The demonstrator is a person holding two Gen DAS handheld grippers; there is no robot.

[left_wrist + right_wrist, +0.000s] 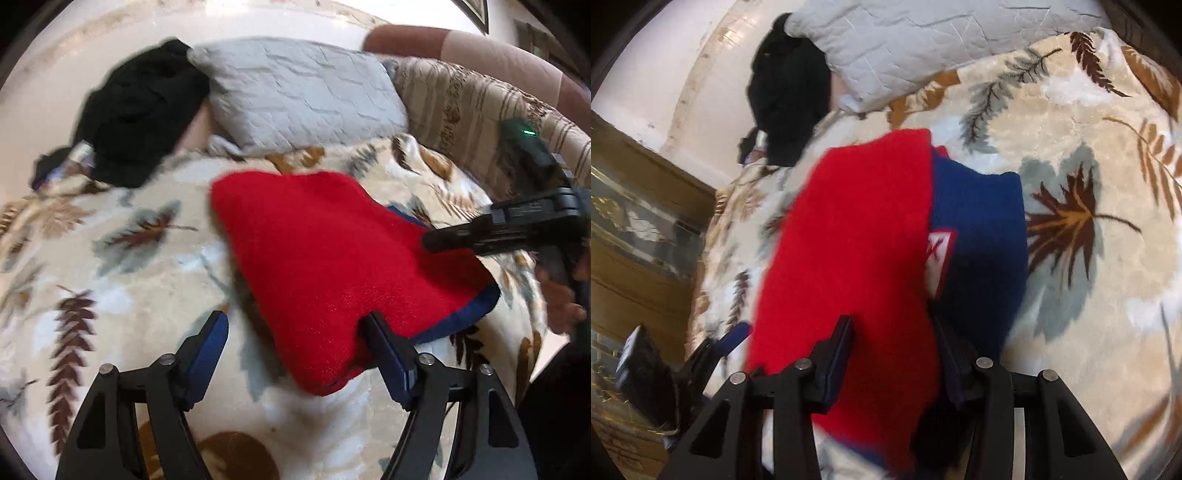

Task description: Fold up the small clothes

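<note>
A small red and blue garment point(325, 266) lies on a leaf-patterned blanket point(140, 266). Its red layer is folded over the blue part point(982, 229), which carries a white patch. My left gripper point(295, 332) is open at the garment's near corner, its right finger point(388, 347) touching the red edge. My right gripper point(894, 339) is open, with the red fabric lying between its fingers. It also shows in the left wrist view point(517, 221), at the garment's right edge.
A grey pillow point(303, 96) and a black garment point(144, 110) lie at the bed's far side. A striped pillow point(472, 110) is at the right. A wooden cabinet point(635, 236) stands beyond the bed's left edge.
</note>
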